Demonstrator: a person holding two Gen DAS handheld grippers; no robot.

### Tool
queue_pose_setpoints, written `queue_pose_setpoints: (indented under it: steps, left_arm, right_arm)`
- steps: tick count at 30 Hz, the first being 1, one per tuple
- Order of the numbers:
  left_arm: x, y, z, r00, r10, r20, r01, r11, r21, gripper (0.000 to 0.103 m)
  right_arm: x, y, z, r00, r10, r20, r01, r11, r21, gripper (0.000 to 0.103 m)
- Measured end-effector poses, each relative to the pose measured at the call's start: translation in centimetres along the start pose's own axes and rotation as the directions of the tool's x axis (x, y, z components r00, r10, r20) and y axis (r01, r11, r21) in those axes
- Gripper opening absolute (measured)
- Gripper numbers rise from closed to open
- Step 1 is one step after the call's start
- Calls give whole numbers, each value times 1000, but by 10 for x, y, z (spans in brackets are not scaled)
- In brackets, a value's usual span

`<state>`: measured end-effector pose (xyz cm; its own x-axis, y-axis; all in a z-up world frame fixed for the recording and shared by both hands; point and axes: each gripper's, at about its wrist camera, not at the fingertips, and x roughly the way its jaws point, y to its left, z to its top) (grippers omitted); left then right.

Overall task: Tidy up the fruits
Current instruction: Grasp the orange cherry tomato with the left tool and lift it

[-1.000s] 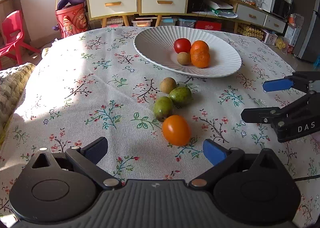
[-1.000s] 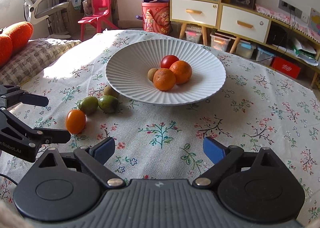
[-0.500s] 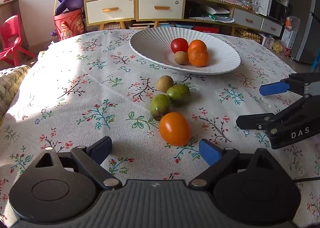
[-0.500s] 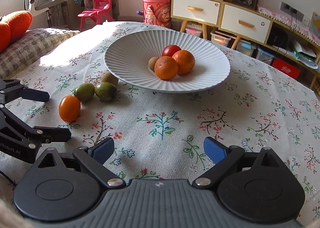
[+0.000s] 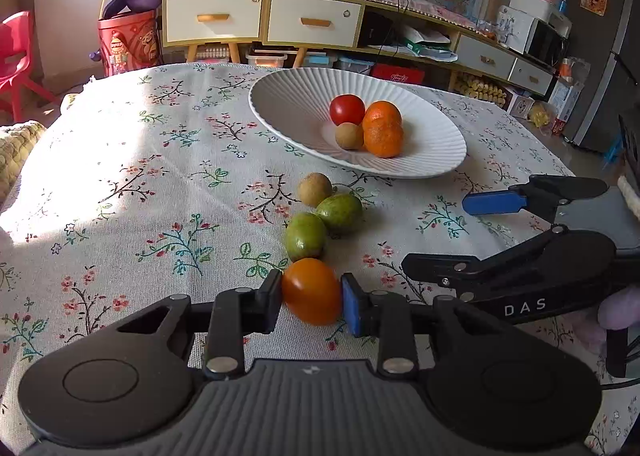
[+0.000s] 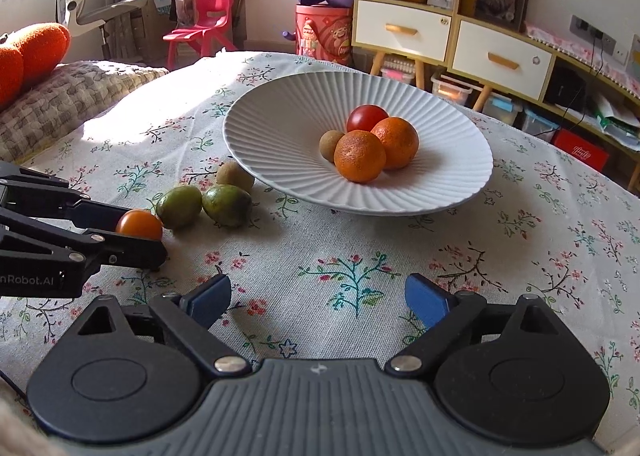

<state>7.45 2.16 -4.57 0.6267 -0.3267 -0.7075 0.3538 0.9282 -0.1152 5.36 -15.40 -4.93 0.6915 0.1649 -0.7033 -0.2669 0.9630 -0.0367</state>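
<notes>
The left gripper point(image 5: 312, 306) pinches the orange tomato point(image 5: 312, 291) on the desk point(image 5: 120, 184) for the plate point(image 5: 432, 160), while the right gripper point(image 6: 318, 302) waits with fingers wide.

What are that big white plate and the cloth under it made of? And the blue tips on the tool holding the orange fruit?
The plate looks like glazed ceramic: matte white with fine ribs fanning outward. The tablecloth seems to be coarse woven linen or cotton, with a visible weave and printed flowers. The left tool has blue pads, likely rubber or soft plastic, pressed against the orange tomato; I can't tell which.
</notes>
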Motion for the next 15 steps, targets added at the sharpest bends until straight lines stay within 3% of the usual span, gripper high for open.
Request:
queue_pose_setpoints:
  steps: [6,15]
  left_arm:
    - [-3,7,4,998,49,-26,-48,999,7,16]
    - [-5,20,6,995,89,-50,-90,996,-17,16]
  right_arm:
    - [10,7,6,1000,14,5,-14,1000,-5,86]
    - [18,21,15,998,63,20,-62,997,-36,70]
